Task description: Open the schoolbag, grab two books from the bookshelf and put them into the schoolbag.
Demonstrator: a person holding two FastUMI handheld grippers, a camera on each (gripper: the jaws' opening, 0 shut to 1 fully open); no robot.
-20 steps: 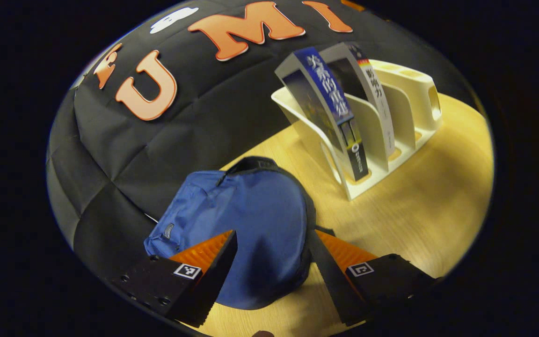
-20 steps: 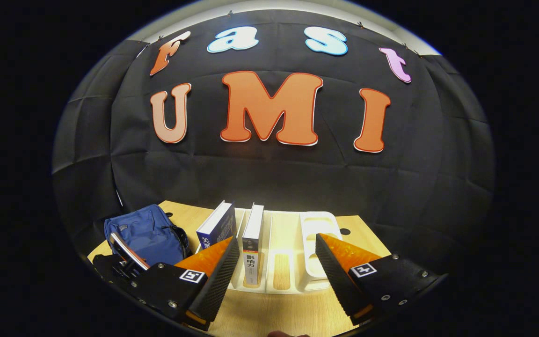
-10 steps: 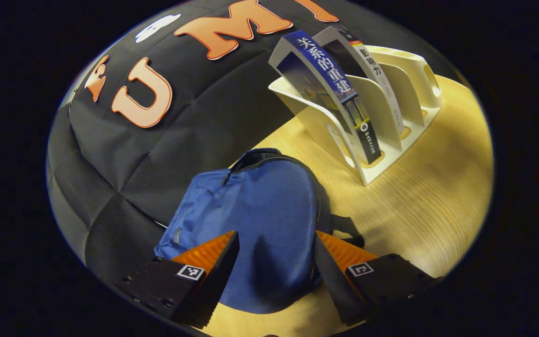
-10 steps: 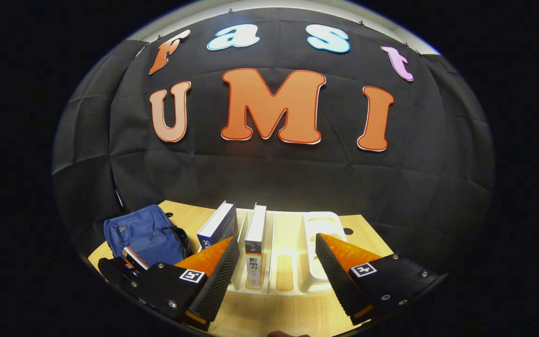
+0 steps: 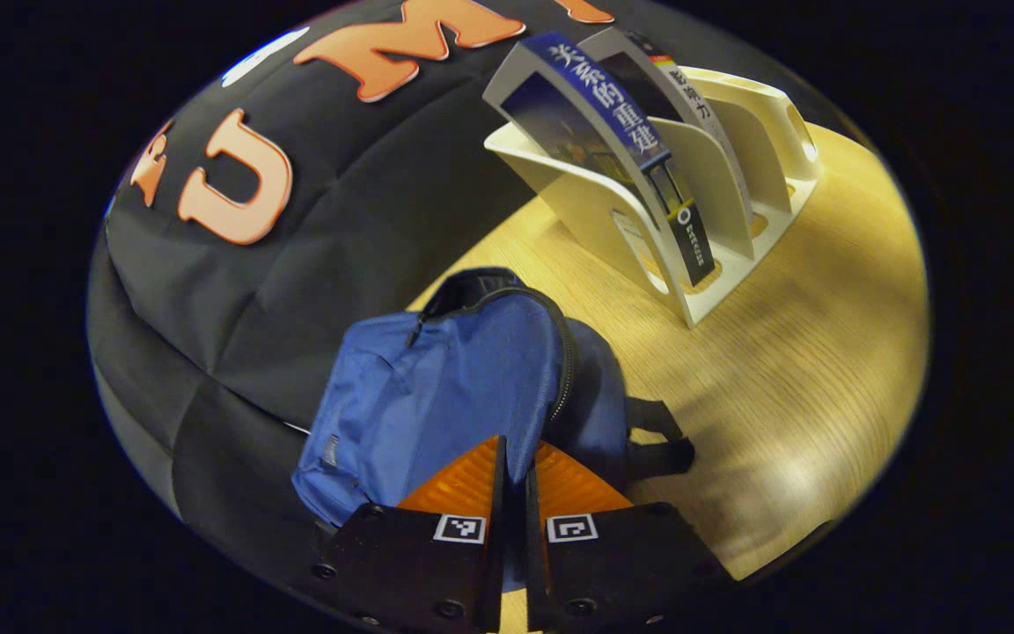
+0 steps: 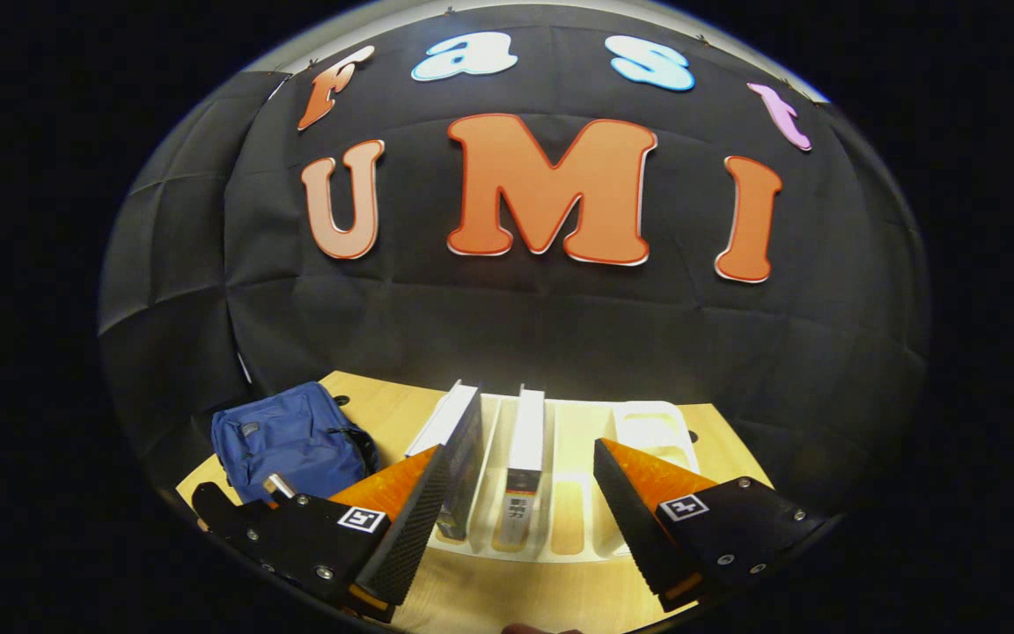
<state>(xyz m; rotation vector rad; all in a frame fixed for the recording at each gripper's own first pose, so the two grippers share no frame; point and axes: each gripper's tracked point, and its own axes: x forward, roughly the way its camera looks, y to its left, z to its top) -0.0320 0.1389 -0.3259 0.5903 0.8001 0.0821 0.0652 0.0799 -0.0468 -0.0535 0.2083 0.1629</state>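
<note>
The blue schoolbag (image 5: 445, 379) lies zipped on the wooden table, and it shows at the left in the right gripper view (image 6: 296, 440). My left gripper (image 5: 520, 445) is down on the bag beside its zip, shut on a fold of its fabric. A white bookshelf (image 5: 586, 211) stands past the bag with a blue-spined book (image 5: 621, 123) and a white-spined book (image 5: 692, 88) leaning in its slots. My right gripper (image 6: 520, 449) hangs open in front of the bookshelf (image 6: 648, 423), apart from both books (image 6: 459, 440) (image 6: 526, 431).
The light wooden table (image 5: 806, 352) stretches to the right of the bag and in front of the shelf. The bag's black straps (image 5: 657, 440) stick out on its right side. The black cloth wall stands close behind the bag and the shelf.
My left gripper has gone from wide open to shut on the schoolbag. The right gripper has drifted a little to the left and stayed open.
</note>
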